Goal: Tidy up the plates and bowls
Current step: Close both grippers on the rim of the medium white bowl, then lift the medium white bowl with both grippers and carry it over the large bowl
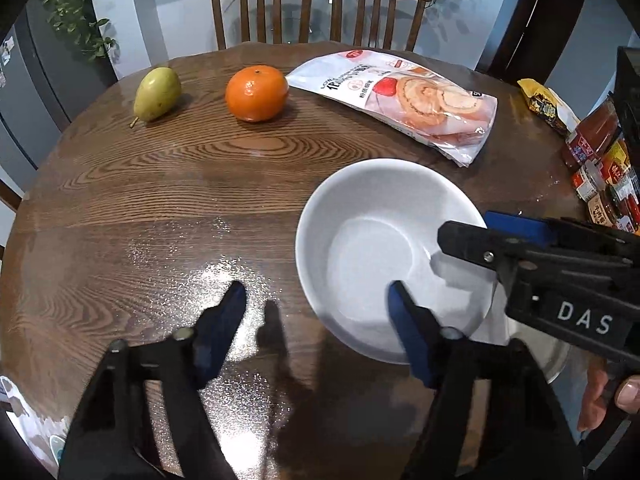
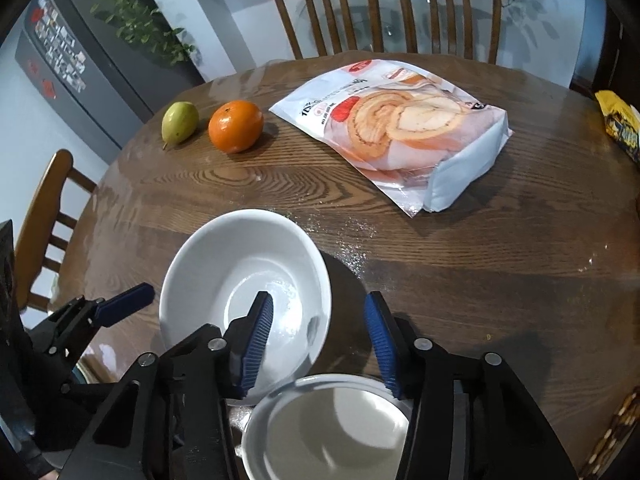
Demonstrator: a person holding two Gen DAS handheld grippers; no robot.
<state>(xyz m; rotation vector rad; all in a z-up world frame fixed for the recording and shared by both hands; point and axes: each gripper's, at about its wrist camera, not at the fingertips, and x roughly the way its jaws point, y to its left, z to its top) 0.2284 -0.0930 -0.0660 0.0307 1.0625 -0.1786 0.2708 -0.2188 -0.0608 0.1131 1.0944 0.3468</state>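
Observation:
A white bowl sits on the round wooden table. My left gripper is open and straddles the bowl's near-left rim, one blue pad inside the bowl and the other over the table. My right gripper is also open and straddles the opposite rim, its left pad inside the bowl and its right pad outside; neither pad presses the wall. A second white dish lies just below the right gripper, and the bowl's edge overlaps its rim.
A pear, an orange and a cake-roll bag lie across the far half. A yellow snack packet and sauce jars crowd the right edge. Two chairs stand behind. A person's hand holds the right gripper.

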